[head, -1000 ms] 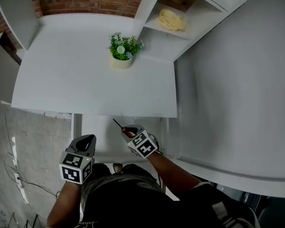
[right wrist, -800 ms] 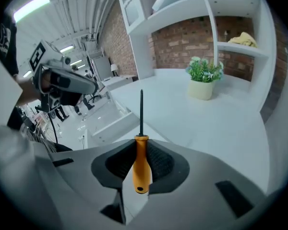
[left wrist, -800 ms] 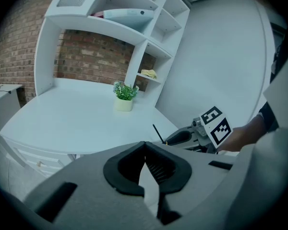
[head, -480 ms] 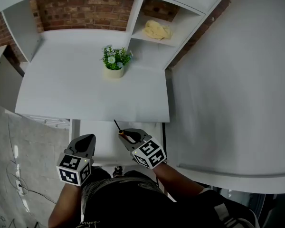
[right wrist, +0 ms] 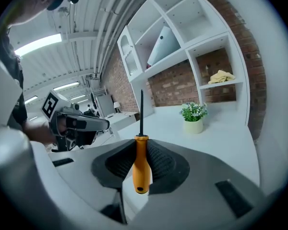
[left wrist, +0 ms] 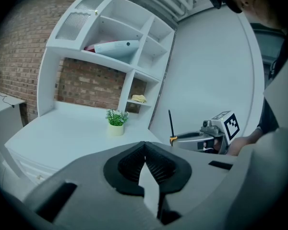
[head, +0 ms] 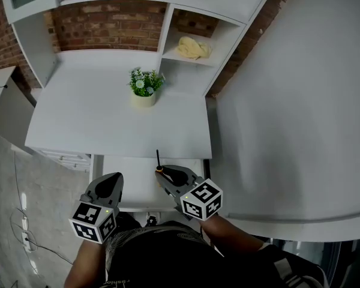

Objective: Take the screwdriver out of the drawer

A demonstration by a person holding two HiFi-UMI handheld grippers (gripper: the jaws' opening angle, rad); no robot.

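My right gripper (right wrist: 140, 166) is shut on the orange handle of the screwdriver (right wrist: 140, 169); its black shaft points straight up. In the head view the right gripper (head: 163, 174) holds the screwdriver (head: 158, 162) above the open white drawer (head: 138, 185), shaft toward the desk edge. My left gripper (head: 110, 181) hovers over the drawer's left front, jaws closed with nothing between them. From the left gripper view the left gripper (left wrist: 145, 164) faces the desk, and the screwdriver (left wrist: 171, 126) stands upright in the right gripper (left wrist: 185, 139) at right.
A small potted plant (head: 143, 87) stands on the white desk top (head: 108, 125). Shelves (head: 195, 44) at the back hold a yellow cloth (head: 192, 47). A white wall panel (head: 288, 131) rises at the right. Cables lie on the grey floor (head: 24, 221) at left.
The right gripper has turned so the screwdriver shaft now points straight toward the desk instead of slanting left. The view has tilted up, showing more shelves. The left gripper barely moved.
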